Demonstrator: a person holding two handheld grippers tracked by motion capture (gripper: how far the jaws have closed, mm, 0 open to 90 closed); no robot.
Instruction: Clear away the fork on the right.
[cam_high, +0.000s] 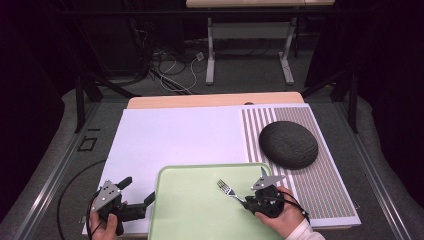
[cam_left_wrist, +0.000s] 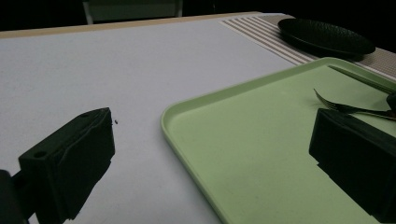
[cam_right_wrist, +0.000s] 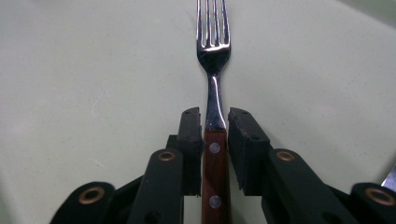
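Note:
A fork (cam_high: 227, 189) with a wooden handle lies over the pale green tray (cam_high: 200, 215), tines pointing toward the far left. My right gripper (cam_high: 248, 201) is shut on its handle. In the right gripper view the two black jaws (cam_right_wrist: 215, 114) press the wooden handle on both sides, and the fork's (cam_right_wrist: 213, 51) steel tines reach forward over the tray (cam_right_wrist: 93, 70). My left gripper (cam_high: 139, 189) stands open beside the tray's left edge, above the white mat, with nothing between its jaws (cam_left_wrist: 212, 163). From there the fork (cam_left_wrist: 345, 108) appears at the far right of the tray (cam_left_wrist: 261, 154).
A black round plate (cam_high: 288, 144) rests on a striped placemat (cam_high: 320, 190) at the right, beyond the tray. A white mat (cam_high: 175, 135) covers the table's left and middle. A black cable loops off the table's left edge.

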